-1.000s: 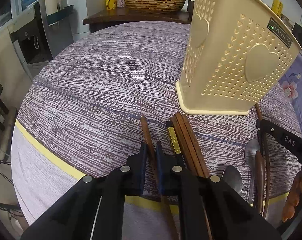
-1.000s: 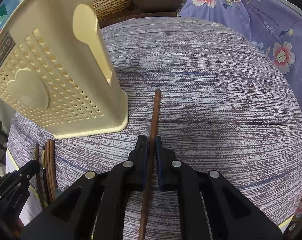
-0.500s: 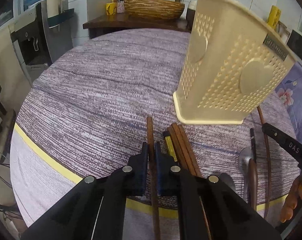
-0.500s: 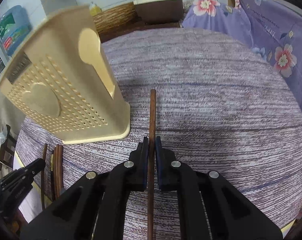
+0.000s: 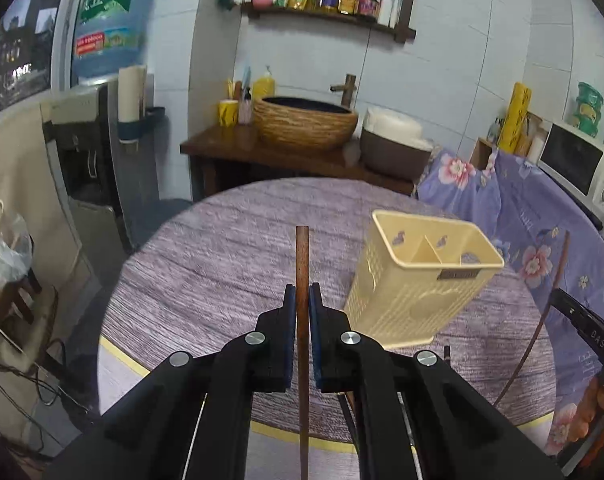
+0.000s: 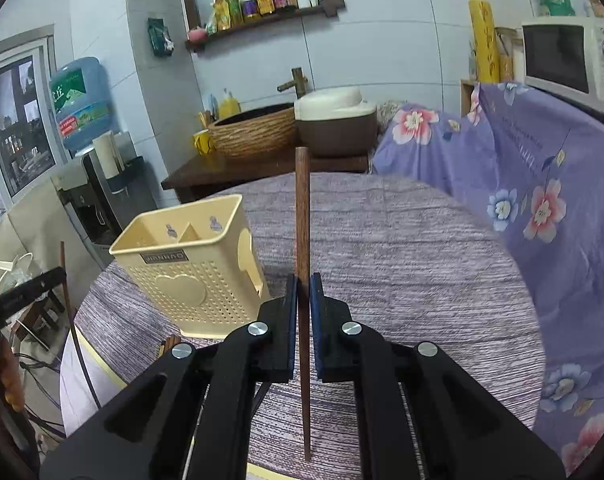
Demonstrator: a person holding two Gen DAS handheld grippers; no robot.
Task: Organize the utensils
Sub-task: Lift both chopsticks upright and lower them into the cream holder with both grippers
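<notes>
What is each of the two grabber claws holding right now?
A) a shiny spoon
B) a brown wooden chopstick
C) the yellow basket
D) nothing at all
B: the left gripper is shut on a brown wooden chopstick that sticks out past its fingers, and the right gripper pinches a second chopstick the same way, while the yellow basket stands free on the table.

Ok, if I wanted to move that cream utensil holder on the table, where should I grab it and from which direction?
Take the cream utensil holder by its top rim, coming straight down from above. It stands upright and open-topped on the table, and its body looks too wide for the fingers, while the thin wall at the rim should fit between them.
</notes>
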